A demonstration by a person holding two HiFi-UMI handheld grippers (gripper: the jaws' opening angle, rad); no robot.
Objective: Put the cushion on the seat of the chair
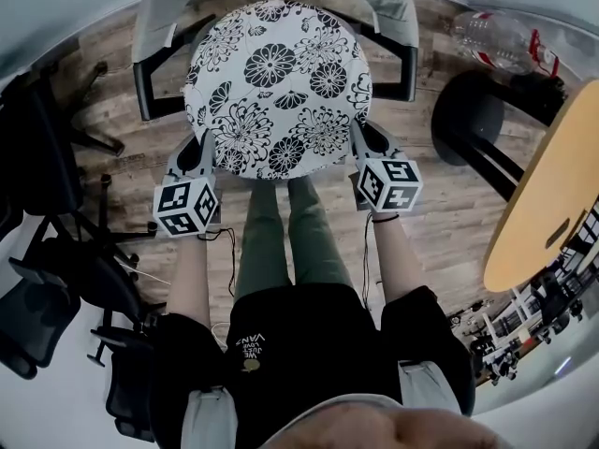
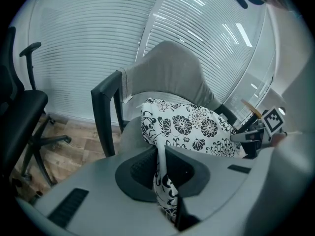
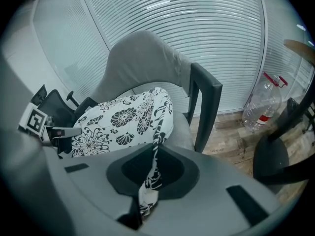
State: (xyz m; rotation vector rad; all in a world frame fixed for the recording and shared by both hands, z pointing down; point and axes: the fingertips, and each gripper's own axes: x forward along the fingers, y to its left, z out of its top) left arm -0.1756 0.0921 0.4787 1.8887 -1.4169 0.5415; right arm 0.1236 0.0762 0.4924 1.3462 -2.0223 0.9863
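I hold a round white cushion printed with black flowers (image 1: 278, 87) by its near edge, one pair of tongs at each side. My left tongs (image 1: 206, 150) are clamped on the fabric at the cushion's near left rim. In the left gripper view a fold of the printed cloth (image 2: 187, 127) is pinched between the dark pads of those tongs (image 2: 161, 154). My right tongs (image 1: 361, 140) grip the near right rim the same way, and in the right gripper view the cloth (image 3: 123, 119) runs down between the closed pads (image 3: 153, 157).

The cushion lies over the seat of a grey upholstered chair with black armrests (image 1: 150, 73), and its far part reaches toward the curved backrest (image 2: 167, 73). Grey seat shows under the cushion's right edge (image 3: 184, 127).

On the wooden floor (image 1: 449, 218) to the far right lies a clear plastic bottle with red fittings (image 1: 496, 40), near a round wooden counter (image 1: 552, 195). Black office chairs (image 1: 56, 279) stand at the left, and white blinds (image 2: 88, 43) hang behind the chair.
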